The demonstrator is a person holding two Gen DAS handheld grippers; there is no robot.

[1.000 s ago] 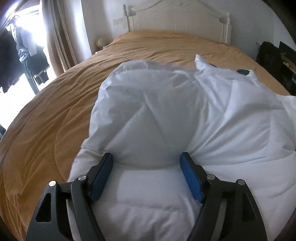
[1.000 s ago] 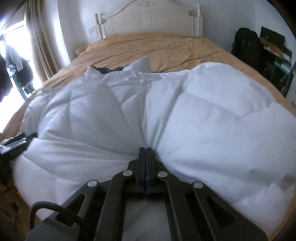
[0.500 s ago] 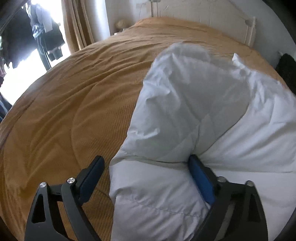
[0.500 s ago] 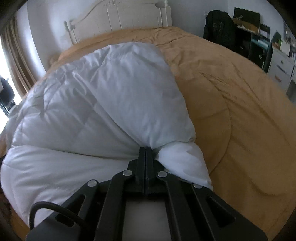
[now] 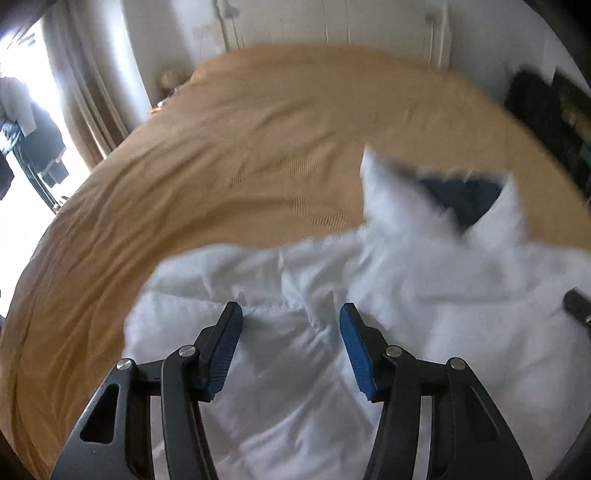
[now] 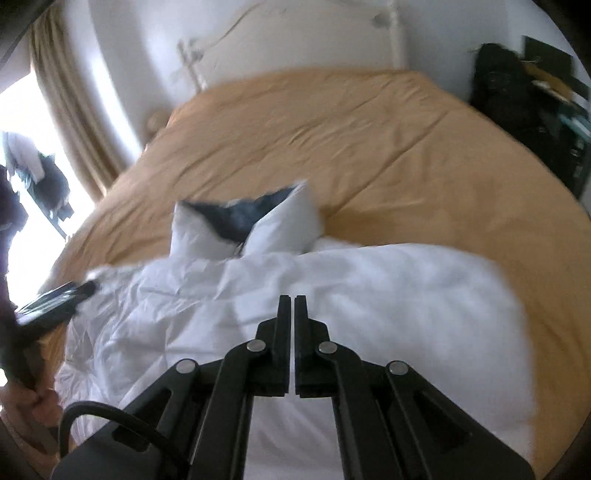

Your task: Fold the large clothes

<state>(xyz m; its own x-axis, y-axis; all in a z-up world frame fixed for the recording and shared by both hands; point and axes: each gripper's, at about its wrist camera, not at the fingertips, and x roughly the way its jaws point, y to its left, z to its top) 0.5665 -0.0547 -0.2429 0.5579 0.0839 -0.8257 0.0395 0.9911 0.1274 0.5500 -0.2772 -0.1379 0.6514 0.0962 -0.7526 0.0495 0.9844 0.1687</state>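
A white padded jacket [image 5: 424,295] lies on the tan bedspread [image 5: 221,166], its collar with dark lining [image 5: 458,199] pointing at the headboard. My left gripper [image 5: 291,321] hovers over the jacket's left part. Its jaws are closing around a creased fold, and the blue pads [image 5: 354,343] do not visibly press it. The right wrist view shows the same jacket [image 6: 388,295] and collar [image 6: 236,218]. My right gripper [image 6: 292,301] is shut, with a thin strip of white fabric showing between its fingers. The left gripper [image 6: 55,299] appears at that view's left edge.
Bare tan bedspread [image 6: 332,140] stretches beyond the jacket up to a white headboard [image 5: 332,26]. A dark bag [image 6: 506,85] and shelves stand right of the bed. A curtain [image 6: 70,103] and hanging clothes [image 5: 33,129] are at the bright window on the left. A hand [image 6: 33,398] holds the left tool.
The puffed-up jacket halves that filled both views have come down, and the jacket now lies flatter with its collar showing. Both grippers have pulled back, and the left jaws have narrowed.
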